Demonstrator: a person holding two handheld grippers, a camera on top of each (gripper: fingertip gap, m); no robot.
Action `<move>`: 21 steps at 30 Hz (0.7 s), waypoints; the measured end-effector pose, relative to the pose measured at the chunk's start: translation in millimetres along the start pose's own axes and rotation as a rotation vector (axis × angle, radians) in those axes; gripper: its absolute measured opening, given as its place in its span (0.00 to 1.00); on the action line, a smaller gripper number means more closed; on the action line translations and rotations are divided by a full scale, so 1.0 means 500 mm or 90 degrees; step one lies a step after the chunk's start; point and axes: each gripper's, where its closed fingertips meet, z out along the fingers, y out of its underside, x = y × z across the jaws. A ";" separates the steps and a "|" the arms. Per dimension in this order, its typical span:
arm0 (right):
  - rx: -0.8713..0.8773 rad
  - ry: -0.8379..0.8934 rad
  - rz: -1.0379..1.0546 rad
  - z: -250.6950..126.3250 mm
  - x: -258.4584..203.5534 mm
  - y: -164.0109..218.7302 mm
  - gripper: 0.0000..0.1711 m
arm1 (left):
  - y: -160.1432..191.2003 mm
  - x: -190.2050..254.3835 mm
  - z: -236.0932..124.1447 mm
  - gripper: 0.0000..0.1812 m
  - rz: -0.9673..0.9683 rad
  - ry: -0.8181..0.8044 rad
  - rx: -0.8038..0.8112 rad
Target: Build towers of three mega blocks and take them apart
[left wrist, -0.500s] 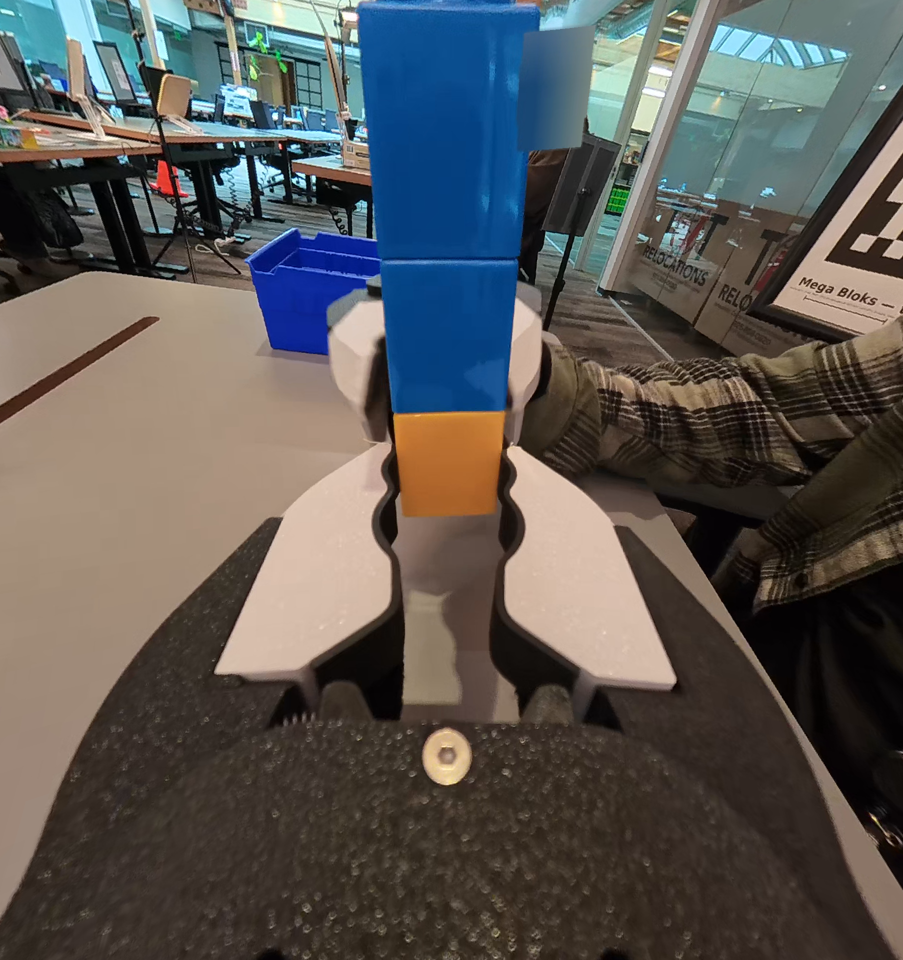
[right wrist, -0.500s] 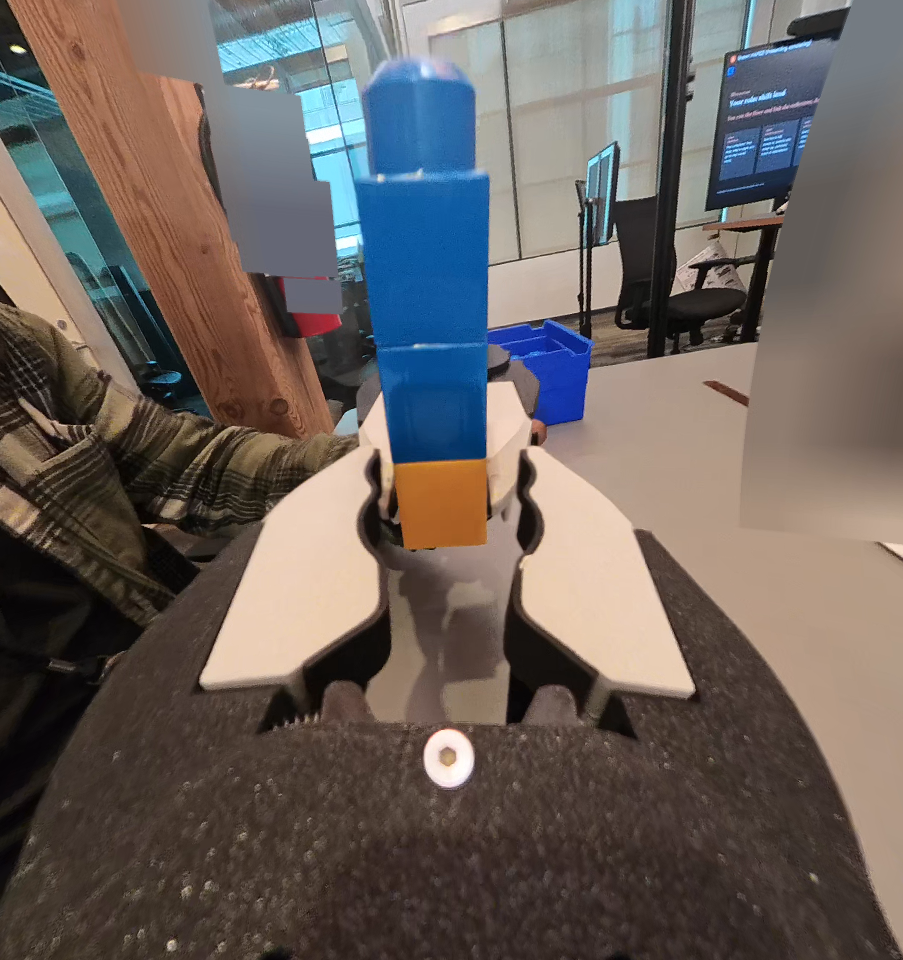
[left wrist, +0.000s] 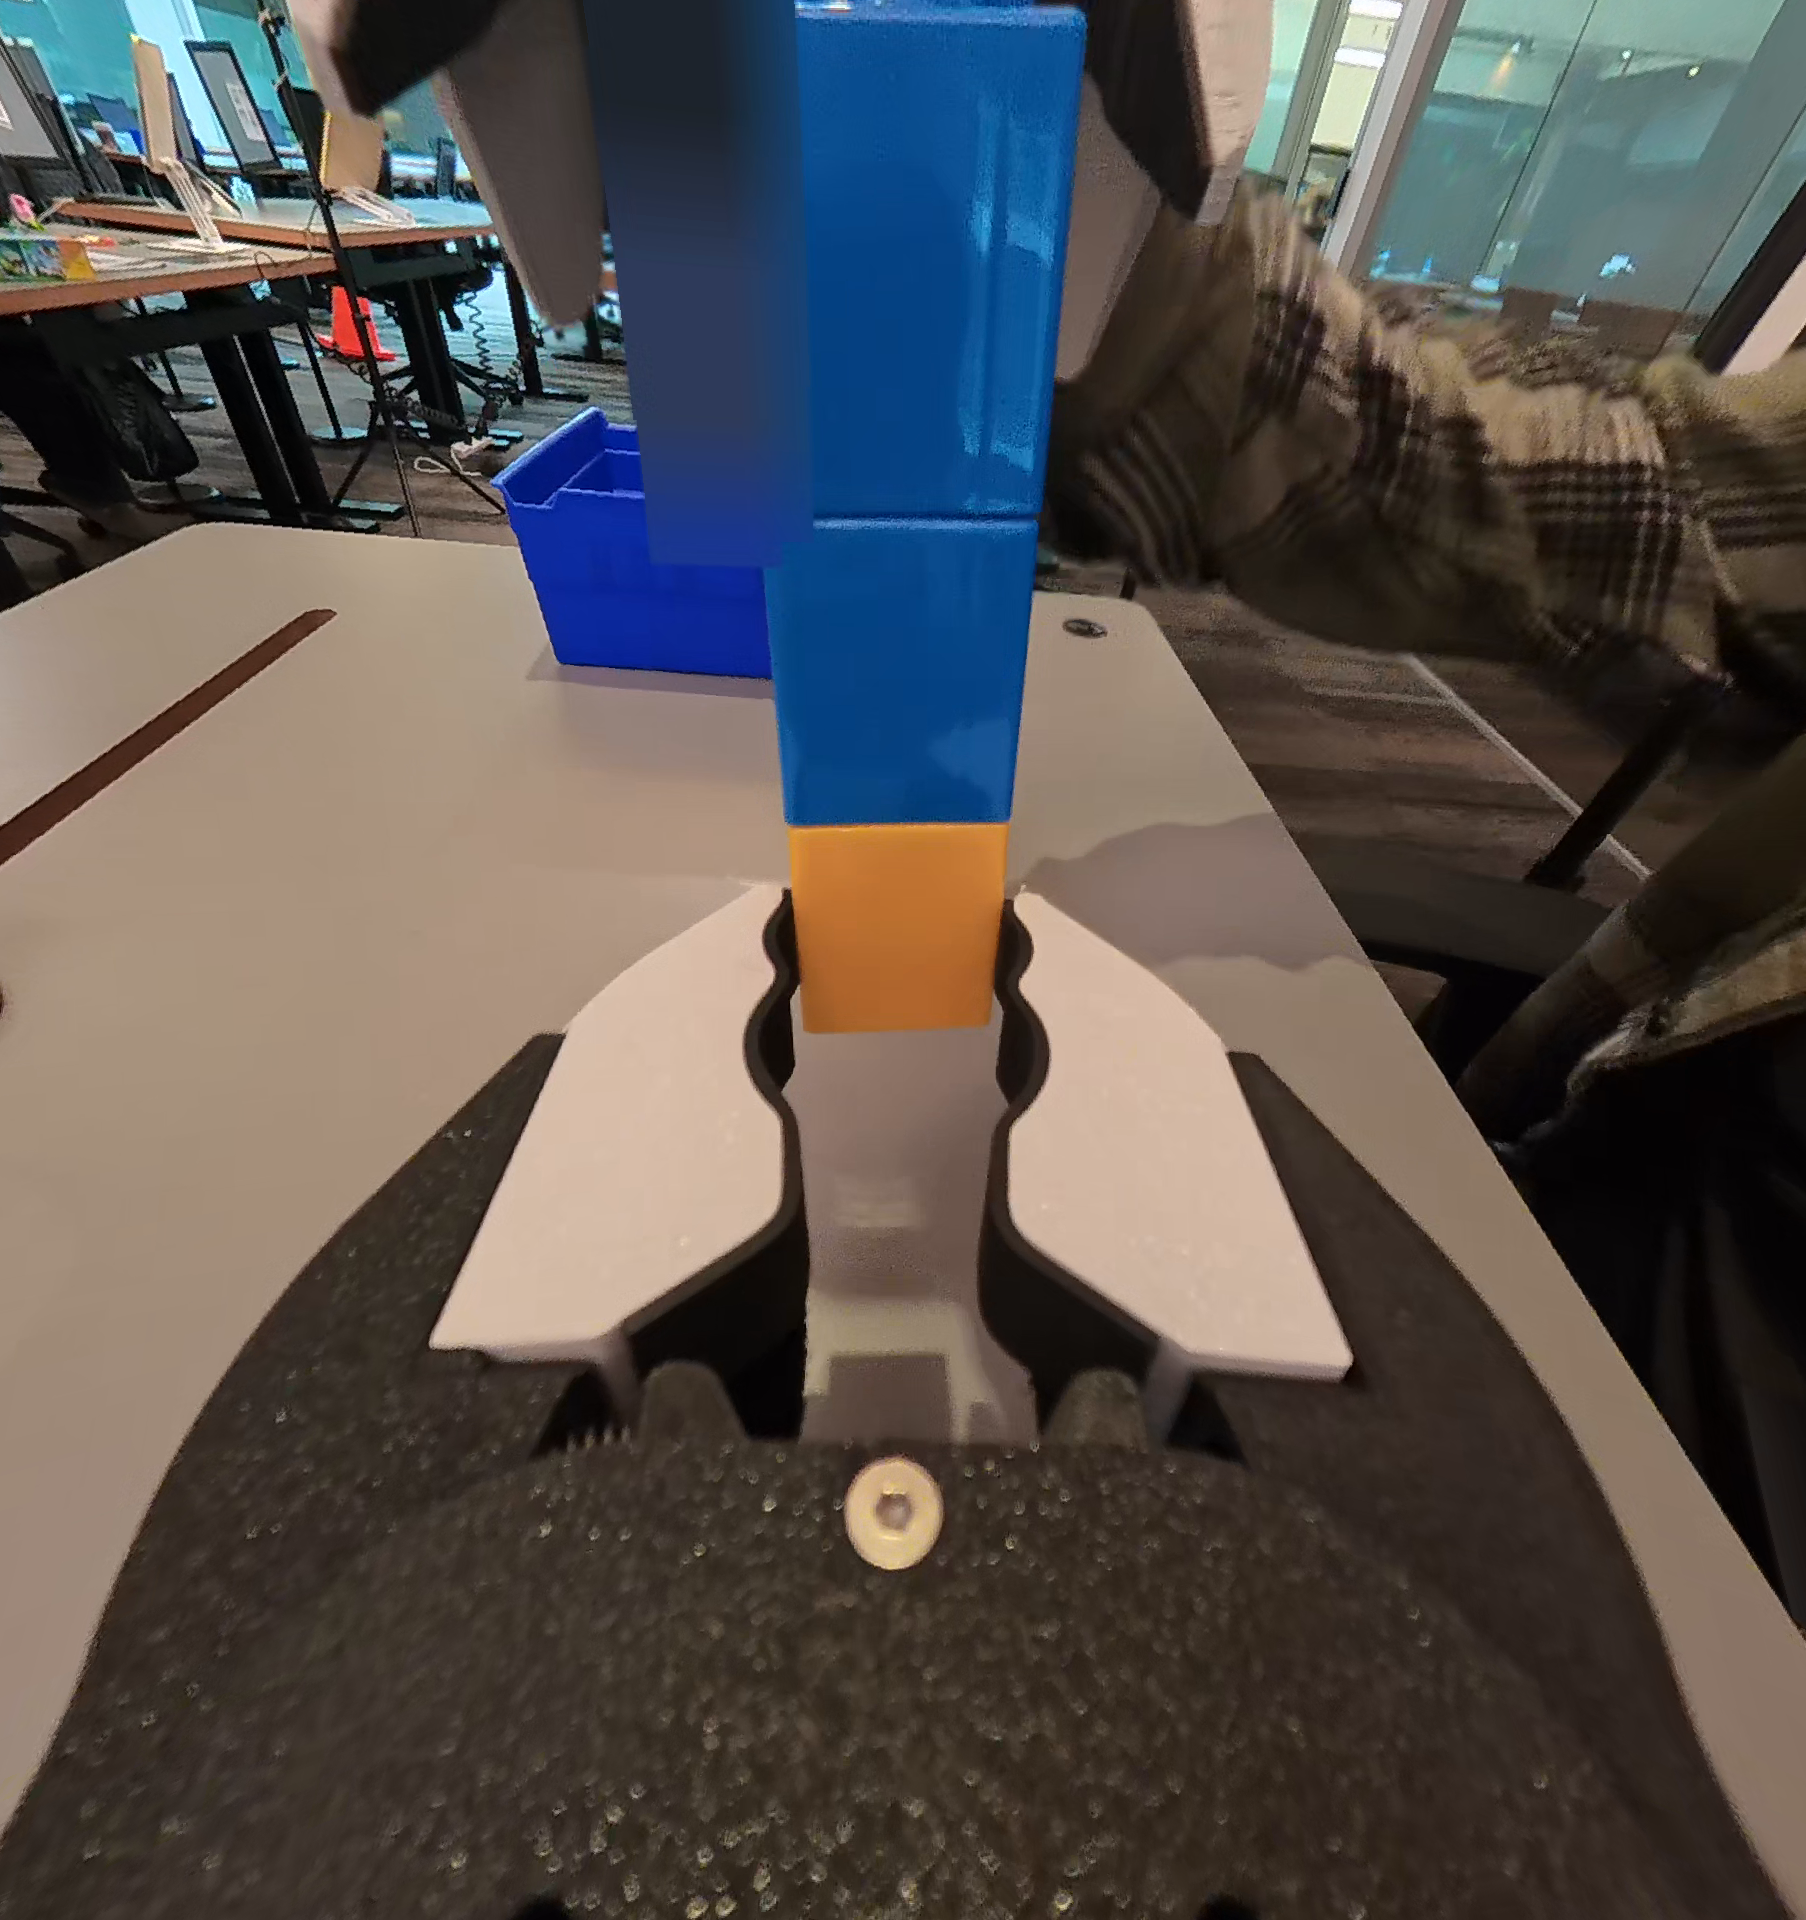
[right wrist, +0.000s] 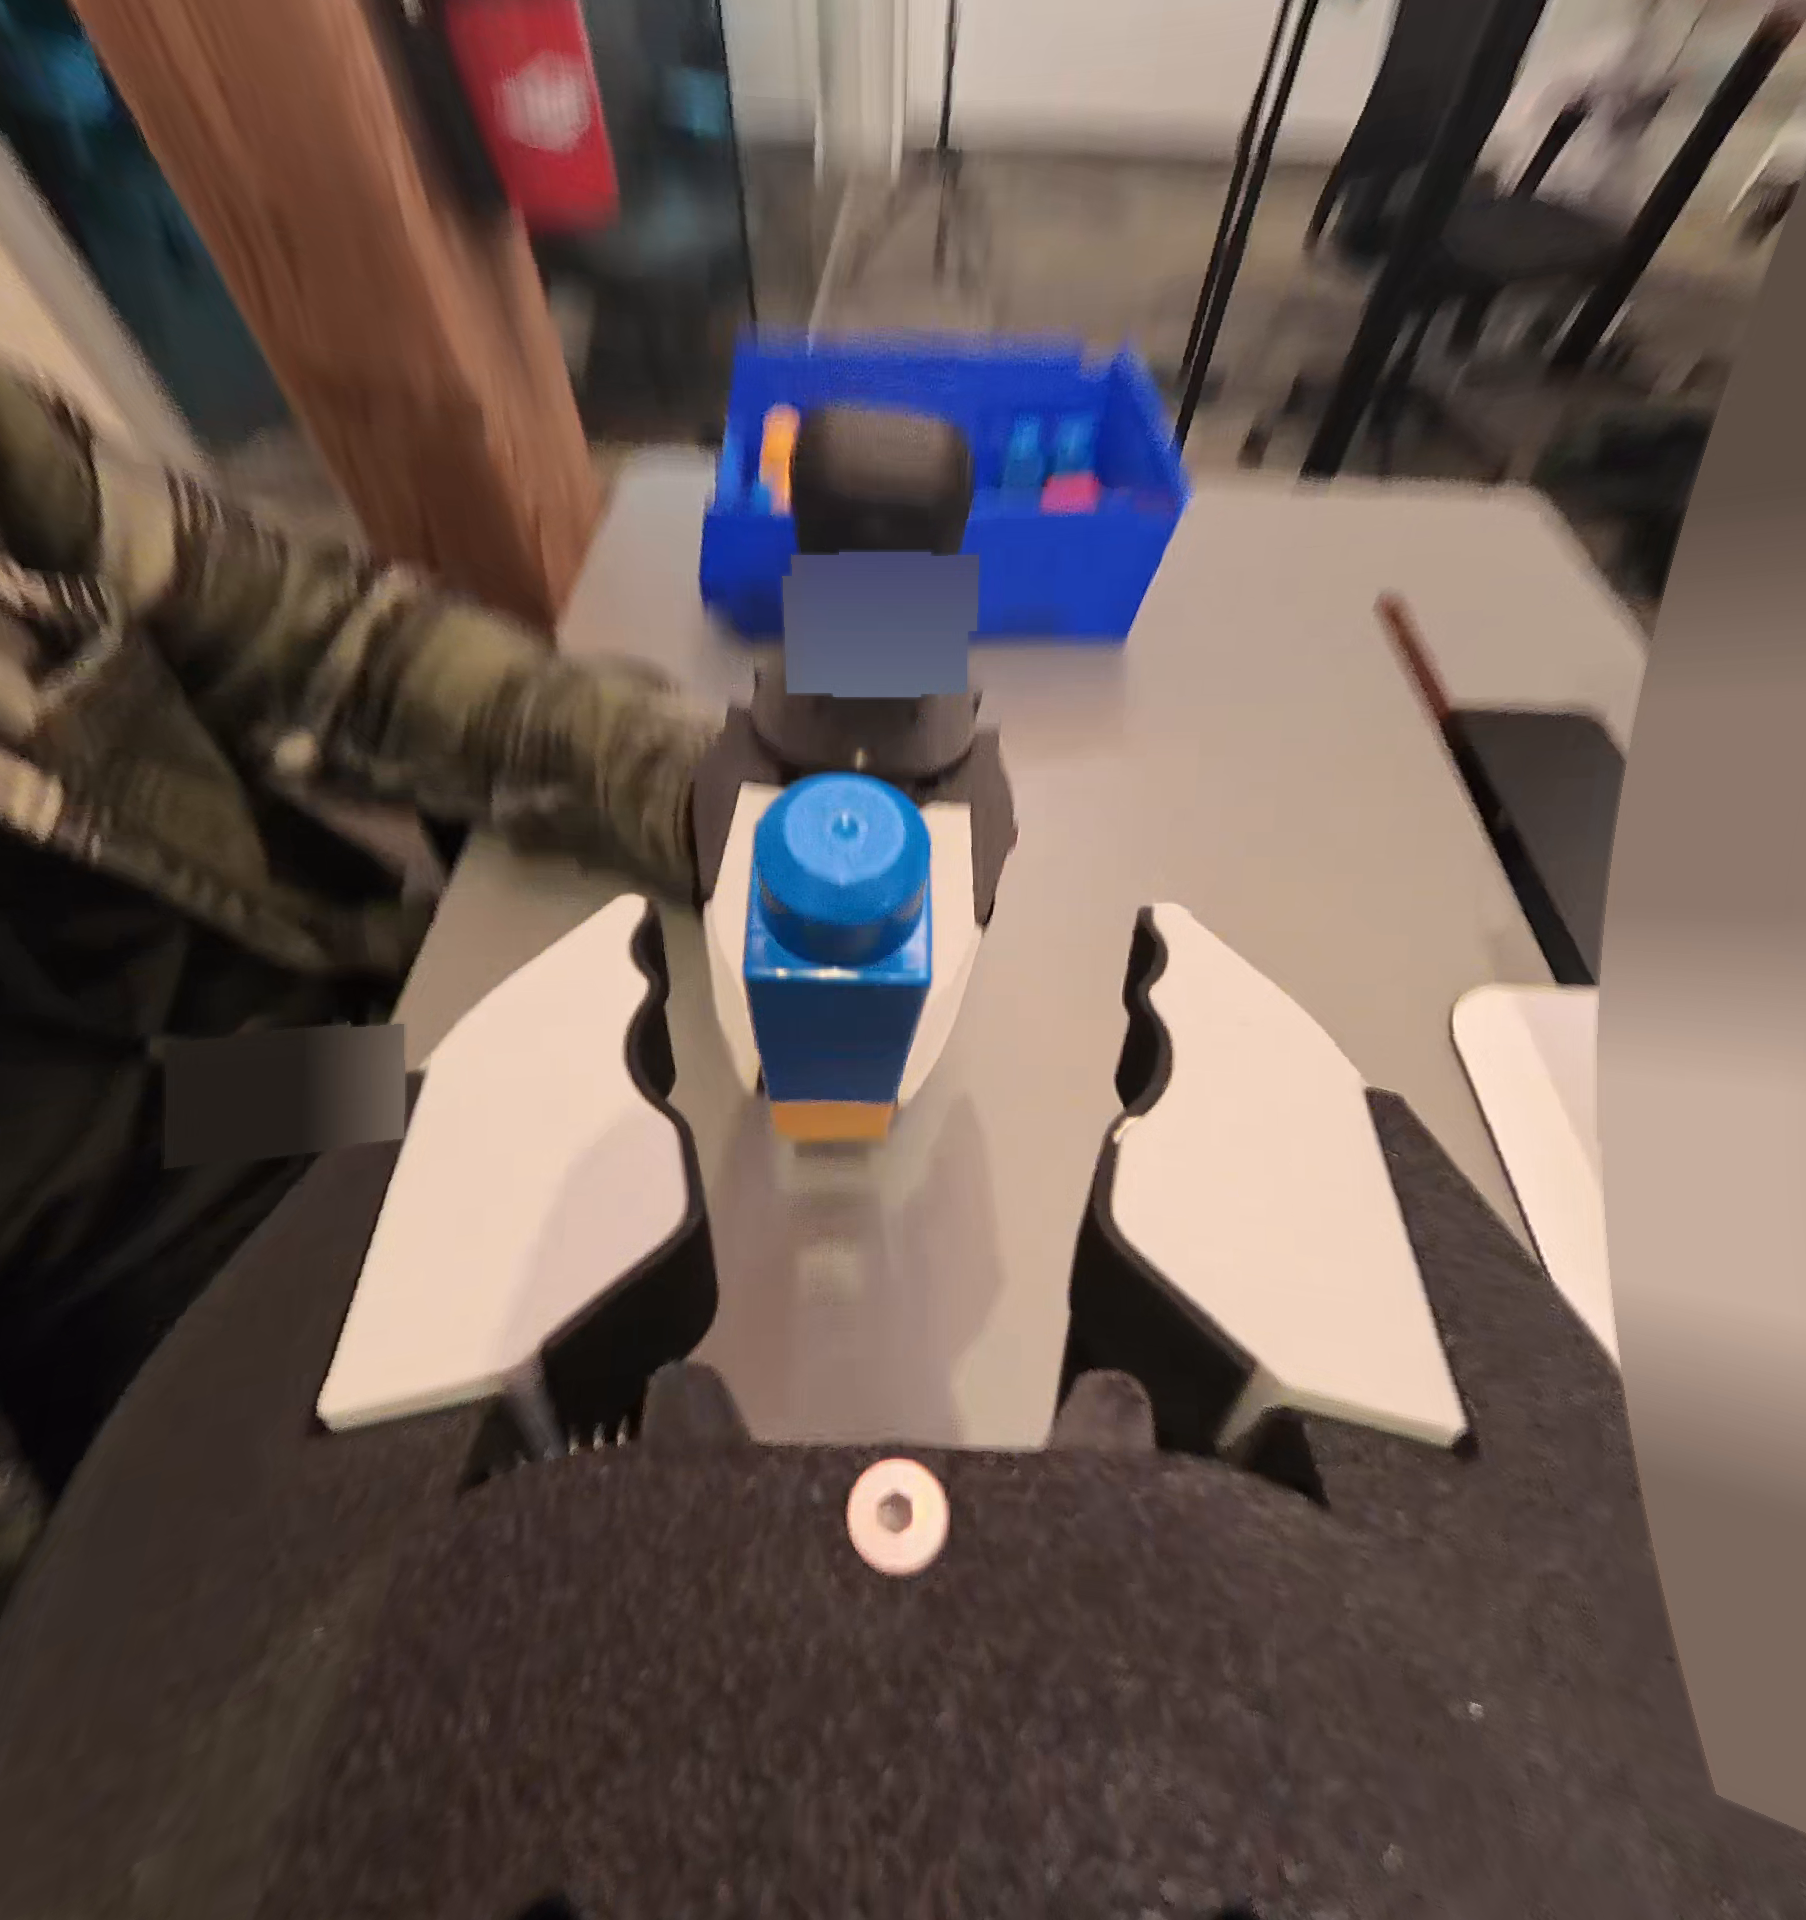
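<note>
On the grey counter, near its right edge, the tower stands upright, long axis vertical, in front of the blue bin. The left hand-held gripper is clamped on its orange block. The right hand-held gripper, fingers spread apart and empty, hangs above, straddling the top blue block, which lies straight below and is nearest to it.

Three-block tower standing upright on the table: orange block at the base, two blue blocks stacked above, round stud on the topmost. Orange base gripped between the left gripper jaws.
</note>
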 end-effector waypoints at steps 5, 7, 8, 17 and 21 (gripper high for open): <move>-0.168 -0.041 -0.020 -0.001 -0.018 0.011 0.46 | 0.014 0.001 0.007 0.19 0.007 0.000 -0.024; -0.232 -0.056 -0.026 0.000 -0.027 0.021 0.46 | 0.016 0.001 0.008 0.19 0.008 0.000 -0.030; -0.264 -0.061 -0.028 0.003 -0.030 0.027 0.46 | 0.018 0.000 0.009 0.19 0.009 -0.001 -0.034; -0.511 -0.107 -0.033 0.019 -0.038 0.075 0.34 | 0.022 0.000 0.017 0.20 0.014 -0.007 -0.045; -0.557 -0.126 -0.019 0.023 -0.038 0.082 0.22 | 0.019 0.001 0.016 0.20 0.015 -0.008 -0.041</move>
